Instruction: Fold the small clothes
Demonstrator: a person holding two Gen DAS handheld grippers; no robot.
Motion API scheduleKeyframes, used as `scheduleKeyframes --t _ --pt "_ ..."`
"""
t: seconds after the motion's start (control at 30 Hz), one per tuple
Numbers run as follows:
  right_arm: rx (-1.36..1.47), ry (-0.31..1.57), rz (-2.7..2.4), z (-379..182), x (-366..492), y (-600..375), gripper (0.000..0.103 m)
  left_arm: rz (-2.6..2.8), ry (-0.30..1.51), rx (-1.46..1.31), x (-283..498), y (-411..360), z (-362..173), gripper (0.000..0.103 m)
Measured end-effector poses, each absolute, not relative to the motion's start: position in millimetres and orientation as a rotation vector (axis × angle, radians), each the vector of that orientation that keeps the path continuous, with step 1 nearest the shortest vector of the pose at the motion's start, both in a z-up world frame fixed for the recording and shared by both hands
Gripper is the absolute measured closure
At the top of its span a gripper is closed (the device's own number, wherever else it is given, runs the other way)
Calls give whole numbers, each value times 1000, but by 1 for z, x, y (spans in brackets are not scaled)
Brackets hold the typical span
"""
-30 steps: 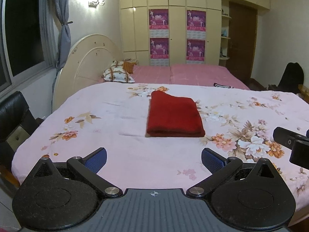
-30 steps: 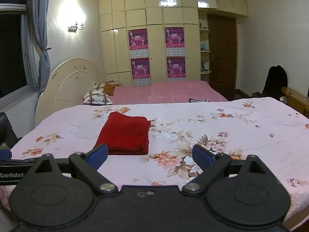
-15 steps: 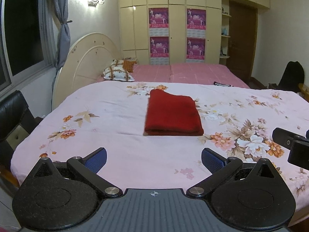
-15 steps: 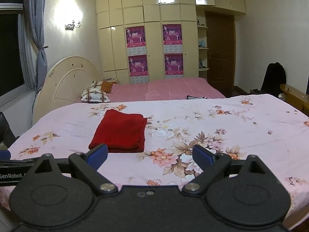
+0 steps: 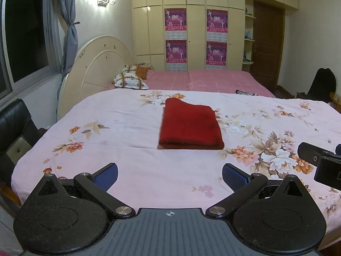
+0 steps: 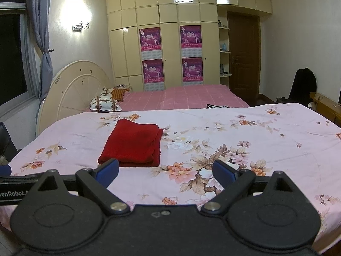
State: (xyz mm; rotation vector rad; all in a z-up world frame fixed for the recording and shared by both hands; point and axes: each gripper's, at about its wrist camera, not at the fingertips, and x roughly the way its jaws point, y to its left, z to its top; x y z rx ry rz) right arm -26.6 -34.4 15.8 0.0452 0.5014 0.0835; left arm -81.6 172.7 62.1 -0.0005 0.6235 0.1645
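Note:
A red cloth (image 5: 190, 125) lies folded into a neat rectangle on the pink floral bedsheet (image 5: 119, 140). In the right wrist view the same red cloth (image 6: 133, 144) sits left of centre on the sheet (image 6: 255, 140). My left gripper (image 5: 169, 176) hovers open at the bed's near edge, well short of the cloth, with nothing between its blue pads. My right gripper (image 6: 165, 170) is open too and empty; its left pad overlaps the cloth's near corner in the image only. The right gripper's body (image 5: 319, 162) shows at the right edge of the left wrist view.
A second bed with a pink cover (image 5: 208, 80) and pillows (image 5: 130, 77) stands behind. A cream round headboard (image 5: 93, 68) leans at the left. A black chair (image 5: 15, 125) is at the near left. Wardrobes (image 6: 170, 42) and a door (image 6: 245, 51) line the far wall.
Both views have drifted slightly back and left, so the cloth sits a little farther off. The cloth itself has not moved, and both grippers stay open.

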Motion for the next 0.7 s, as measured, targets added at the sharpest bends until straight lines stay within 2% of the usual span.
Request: scheduleKeyframes --t 0.7 --pt "28 528 81 10 -18 -29 9 110 623 15 -61 168 53 0"
